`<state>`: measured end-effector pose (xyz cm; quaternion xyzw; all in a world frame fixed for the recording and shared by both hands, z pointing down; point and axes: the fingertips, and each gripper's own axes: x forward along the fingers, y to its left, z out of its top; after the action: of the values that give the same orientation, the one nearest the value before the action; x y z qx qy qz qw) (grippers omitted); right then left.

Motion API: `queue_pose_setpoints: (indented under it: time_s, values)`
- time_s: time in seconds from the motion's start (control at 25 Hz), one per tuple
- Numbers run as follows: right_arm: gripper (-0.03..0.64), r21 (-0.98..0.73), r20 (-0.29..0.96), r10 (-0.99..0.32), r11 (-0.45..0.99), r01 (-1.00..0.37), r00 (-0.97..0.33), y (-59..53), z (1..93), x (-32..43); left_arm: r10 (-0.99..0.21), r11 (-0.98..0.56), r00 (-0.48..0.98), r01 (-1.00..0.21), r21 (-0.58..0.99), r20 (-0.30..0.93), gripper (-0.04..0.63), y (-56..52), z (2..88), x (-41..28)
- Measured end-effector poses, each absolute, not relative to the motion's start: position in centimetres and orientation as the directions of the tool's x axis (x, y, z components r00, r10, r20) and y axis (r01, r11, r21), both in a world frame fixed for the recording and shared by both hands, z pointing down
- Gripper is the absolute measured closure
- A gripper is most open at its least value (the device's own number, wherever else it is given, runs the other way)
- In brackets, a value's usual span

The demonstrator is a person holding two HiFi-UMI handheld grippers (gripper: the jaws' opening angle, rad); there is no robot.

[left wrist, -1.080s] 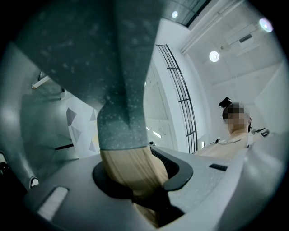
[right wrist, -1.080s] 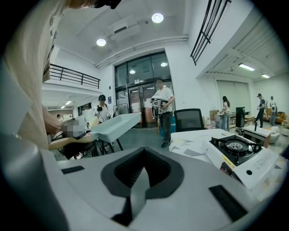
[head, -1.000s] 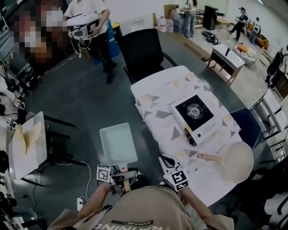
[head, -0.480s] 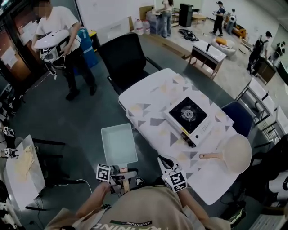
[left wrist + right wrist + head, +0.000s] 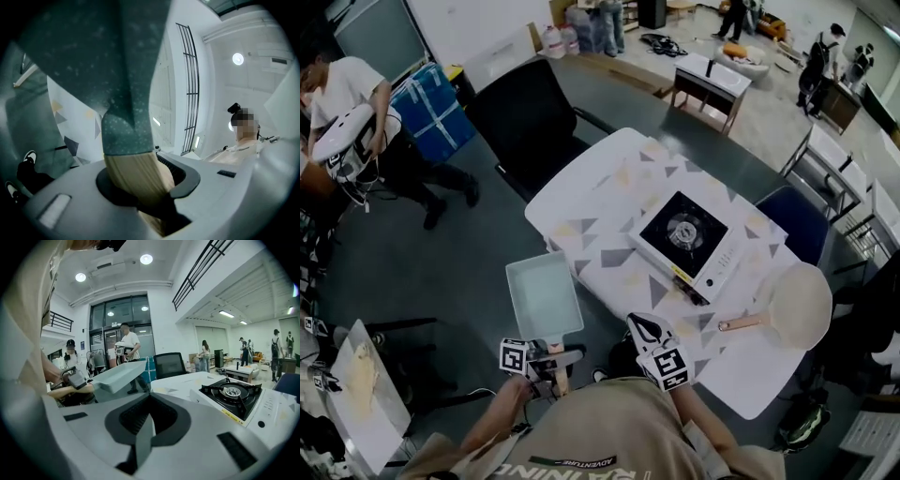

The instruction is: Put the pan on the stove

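A pale green rectangular pan (image 5: 544, 298) with a wooden handle hangs off the table's left edge, level and open side up. My left gripper (image 5: 546, 356) is shut on its handle. In the left gripper view the speckled underside of the pan (image 5: 93, 56) fills the top and the wooden handle (image 5: 136, 171) runs between the jaws of my left gripper (image 5: 140, 187). The white stove (image 5: 686, 241) with a black burner sits mid-table, to the right of the pan. My right gripper (image 5: 649, 330) is shut and empty at the table's near edge. From the right gripper view the pan (image 5: 117, 376) lies left and the stove (image 5: 232, 397) right.
A round cream pan (image 5: 795, 305) with a wooden handle lies on the white patterned table (image 5: 609, 197), right of the stove. A black chair (image 5: 525, 117) stands at the table's far end, a blue chair (image 5: 797, 225) at its right. People stand in the background.
The head view has swung, so the room slides across the picture. Both grippers and the held pan stay in about the same place.
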<state>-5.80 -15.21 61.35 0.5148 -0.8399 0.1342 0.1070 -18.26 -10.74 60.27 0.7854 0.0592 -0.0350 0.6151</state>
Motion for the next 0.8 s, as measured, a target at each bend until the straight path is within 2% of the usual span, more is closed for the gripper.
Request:
queue_pose_setpoints:
  time_s: [0.48, 0.8]
  values:
    - [0.618, -0.090, 0.253, -0.875, 0.404, -0.910, -0.413, -24.3, 60.7, 0.4, 0.134, -0.241, 0.980, 0.176, 0.955, -0.147, 0.491, -19.5, 59.1, -12.8]
    - [0.618, -0.105, 0.280, -0.909, 0.291, -0.951, -0.309, -24.5, 61.2, 3.9, 0.232, -0.164, 0.960, 0.197, 0.967, -0.156, 0.489, -22.6, 59.1, -9.1]
